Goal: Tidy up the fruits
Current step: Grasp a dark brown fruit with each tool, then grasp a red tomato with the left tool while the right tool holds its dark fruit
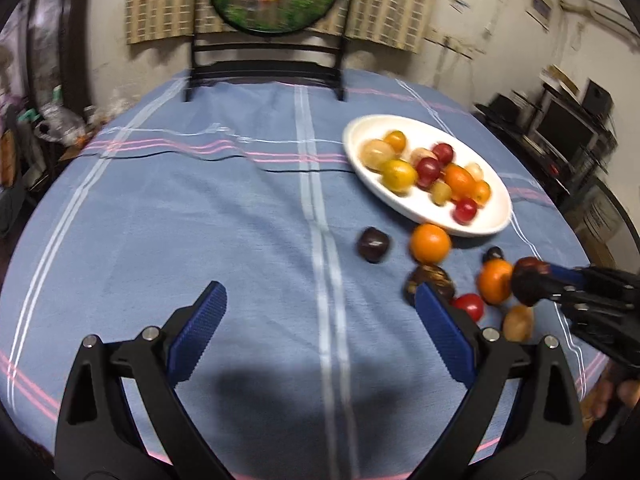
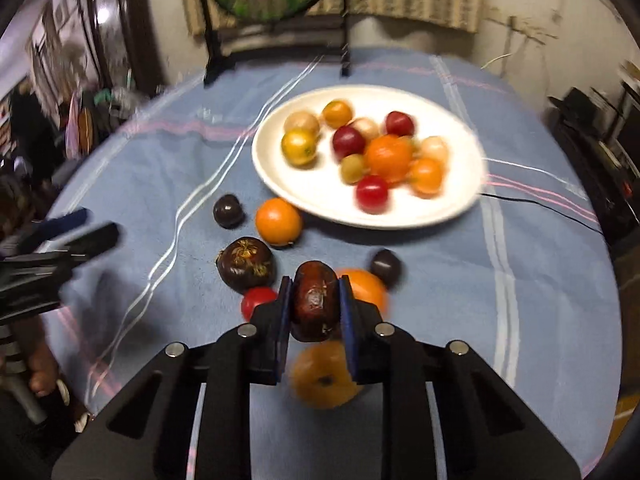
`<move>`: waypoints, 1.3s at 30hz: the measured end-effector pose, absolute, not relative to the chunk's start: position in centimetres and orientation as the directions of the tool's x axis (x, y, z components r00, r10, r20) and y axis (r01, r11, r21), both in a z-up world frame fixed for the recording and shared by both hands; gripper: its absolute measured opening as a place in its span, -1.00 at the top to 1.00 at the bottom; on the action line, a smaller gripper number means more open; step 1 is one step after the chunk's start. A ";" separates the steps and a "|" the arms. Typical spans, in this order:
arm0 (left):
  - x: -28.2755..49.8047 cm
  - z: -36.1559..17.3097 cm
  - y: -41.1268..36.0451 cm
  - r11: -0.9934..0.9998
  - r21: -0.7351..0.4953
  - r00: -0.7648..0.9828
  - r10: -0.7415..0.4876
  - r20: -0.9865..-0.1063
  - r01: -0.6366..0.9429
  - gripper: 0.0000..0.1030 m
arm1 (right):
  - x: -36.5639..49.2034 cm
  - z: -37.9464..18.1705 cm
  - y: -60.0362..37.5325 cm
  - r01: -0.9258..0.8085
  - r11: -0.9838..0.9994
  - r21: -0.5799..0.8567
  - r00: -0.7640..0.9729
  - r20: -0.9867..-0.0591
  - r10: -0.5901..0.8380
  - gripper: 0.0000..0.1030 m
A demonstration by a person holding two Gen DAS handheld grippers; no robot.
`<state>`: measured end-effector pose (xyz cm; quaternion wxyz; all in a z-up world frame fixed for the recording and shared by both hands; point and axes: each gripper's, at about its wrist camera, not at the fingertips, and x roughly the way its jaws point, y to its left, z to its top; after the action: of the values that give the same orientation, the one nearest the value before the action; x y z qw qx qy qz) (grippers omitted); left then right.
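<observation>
**Right gripper clamped on dark fruit, left gripper idle**

Right gripper [image 2: 313, 300] is clenched on a dark brown-red fruit [image 2: 314, 300], pads squeezing its two sides. Judging by the orange fruit [image 2: 322, 374] visible below it, the fruit sits clear of the bench [image 2: 460, 300]. Likely destination: the white plate [image 2: 280, 176], already loaded with red, orange and yellow fruit, so the job looks partway done.

Left gripper [image 1: 320, 300] is released, jaws wide, nothing between them, over bare cloth. Reads as waiting its turn, out of the right side's path.

Loose on the bench near the plate: an orange [image 2: 278, 221], a small dark fruit [image 2: 228, 211], a larger dark mottled fruit [image 2: 246, 264], a red one [image 2: 258, 300], another orange [image 2: 366, 286], another dark one [image 2: 385, 267].

View differences:
- Right wrist: shows pad contact on the fruit and the orange underneath it. Left gripper only as a blur at the frame edge.
- Left wrist: shows the right gripper [image 1: 532, 280] from the side with the fruit at its tips, plus a brownish fruit [image 1: 518, 323] beside it. Confirms the left jaws are empty.
</observation>
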<state>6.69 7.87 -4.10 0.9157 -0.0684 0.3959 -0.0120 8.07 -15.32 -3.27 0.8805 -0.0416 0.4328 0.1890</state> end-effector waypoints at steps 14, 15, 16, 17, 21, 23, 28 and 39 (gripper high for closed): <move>12.2 -8.3 0.0 0.987 -0.109 0.535 -0.154 -0.830 0.114 -0.44 | 5.7 -4.0 -18.7 -0.387 0.899 0.203 0.546 -0.736 0.401 0.55; 12.4 -8.4 0.1 0.987 -0.117 0.536 -0.158 -0.830 0.109 -0.44 | 5.7 -4.0 -18.9 -0.388 0.897 0.211 0.545 -0.732 0.408 0.55; 13.0 -8.6 0.1 0.985 -0.139 0.529 -0.172 -0.831 0.103 -0.44 | 5.6 -4.0 -19.0 -0.389 0.896 0.215 0.546 -0.729 0.413 0.55; 13.6 -8.8 0.1 0.981 -0.167 0.515 -0.193 -0.835 0.097 -0.44 | 5.6 -4.0 -19.1 -0.391 0.894 0.219 0.546 -0.726 0.417 0.55; 13.4 -8.7 -0.6 0.977 -0.187 0.504 -0.214 -0.837 0.105 0.01 | 5.4 -3.6 -19.2 -0.396 0.888 0.233 0.549 -0.715 0.432 0.55; 12.7 -8.6 -0.9 0.982 -0.159 0.506 -0.191 -0.841 0.106 0.06 | 5.3 -3.3 -19.4 -0.395 0.889 0.230 0.560 -0.707 0.432 0.55; 10.7 -7.3 -0.9 0.974 -0.188 0.515 -0.227 -0.827 0.127 0.14 | 5.1 -3.4 -19.8 -0.384 0.896 0.225 0.560 -0.714 0.420 0.55; 9.5 -7.3 -4.5 0.940 -0.215 0.491 -0.323 -0.810 0.264 0.51 | 4.9 -3.8 -20.6 -0.361 0.900 0.246 0.561 -0.713 0.420 0.55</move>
<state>9.47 -4.51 -7.35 0.8627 -0.0307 0.4752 -0.1700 4.87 -20.64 -3.80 0.8828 0.0362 0.4128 0.2212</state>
